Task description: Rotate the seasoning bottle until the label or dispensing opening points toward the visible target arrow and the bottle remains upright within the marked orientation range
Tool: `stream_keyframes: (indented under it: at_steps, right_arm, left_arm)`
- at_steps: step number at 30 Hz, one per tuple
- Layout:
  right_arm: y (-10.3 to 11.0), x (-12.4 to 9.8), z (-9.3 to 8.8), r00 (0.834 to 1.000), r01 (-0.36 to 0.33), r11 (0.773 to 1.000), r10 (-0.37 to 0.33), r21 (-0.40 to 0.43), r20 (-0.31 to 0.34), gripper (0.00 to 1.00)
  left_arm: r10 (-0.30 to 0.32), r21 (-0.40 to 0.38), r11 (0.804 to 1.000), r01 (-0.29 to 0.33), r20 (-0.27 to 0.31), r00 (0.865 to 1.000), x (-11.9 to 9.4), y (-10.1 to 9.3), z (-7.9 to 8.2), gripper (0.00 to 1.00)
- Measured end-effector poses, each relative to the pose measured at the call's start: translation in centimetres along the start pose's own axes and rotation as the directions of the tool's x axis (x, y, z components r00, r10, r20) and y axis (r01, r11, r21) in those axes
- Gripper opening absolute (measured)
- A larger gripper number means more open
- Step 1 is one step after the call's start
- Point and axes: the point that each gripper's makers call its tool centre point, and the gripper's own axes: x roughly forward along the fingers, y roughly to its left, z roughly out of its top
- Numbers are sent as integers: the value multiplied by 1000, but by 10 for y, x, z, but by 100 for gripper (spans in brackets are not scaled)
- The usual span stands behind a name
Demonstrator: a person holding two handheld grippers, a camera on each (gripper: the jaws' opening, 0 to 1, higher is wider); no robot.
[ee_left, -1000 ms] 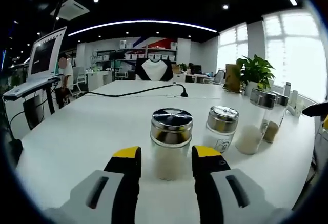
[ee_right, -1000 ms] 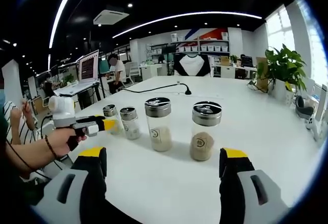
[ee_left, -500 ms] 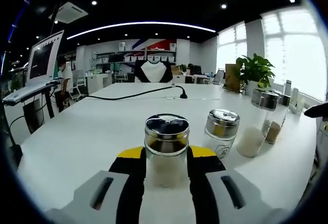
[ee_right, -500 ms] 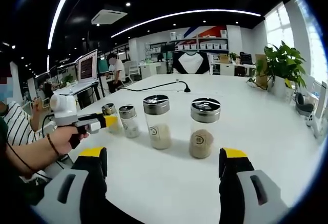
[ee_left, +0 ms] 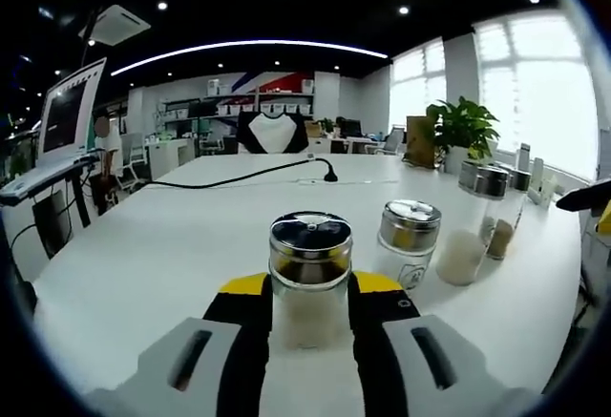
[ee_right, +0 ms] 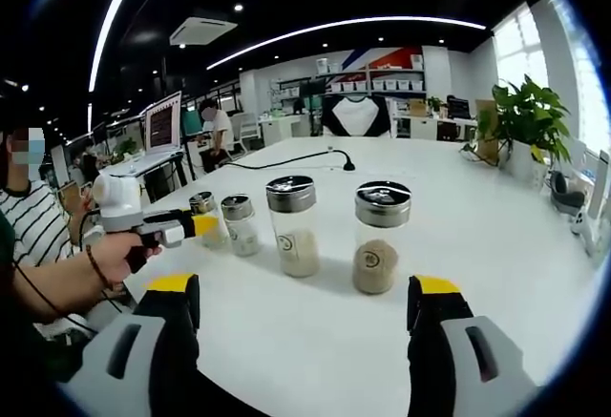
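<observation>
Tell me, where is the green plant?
In the right gripper view the plant stands at the far right of the white table, by the windows. In the left gripper view it sits right of centre, behind the row of bottles.

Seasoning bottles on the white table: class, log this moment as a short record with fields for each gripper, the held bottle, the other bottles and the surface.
left gripper: shut on the nearest seasoning bottle
held bottle: upright, steel lid, pale contents
right gripper: open, holding nothing
other bottles: small bottle beside the held one; tall white-filled bottle; tall brown-filled bottle
surface: white table
</observation>
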Motion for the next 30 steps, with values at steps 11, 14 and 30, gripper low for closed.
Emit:
stream_keyframes:
  at_steps: [11, 14, 30]
  right_arm:
    - [1, 1, 2, 1000, 1, 1000, -1, -7, -4, 92]
    - [3, 2, 3, 1000, -3, 1000, 3, -2, -1, 92]
    - [0, 1, 4, 1000, 9, 1000, -9, -11, 0, 92]
  left_arm:
    - [-107, 43, 993, 107, -6, 994, 2, 0, 0, 33]
    - [-141, 54, 988, 141, -13, 990, 3, 0, 0, 33]
    - [-363, 112, 924, 365, -35, 931, 5, -7, -1, 33]
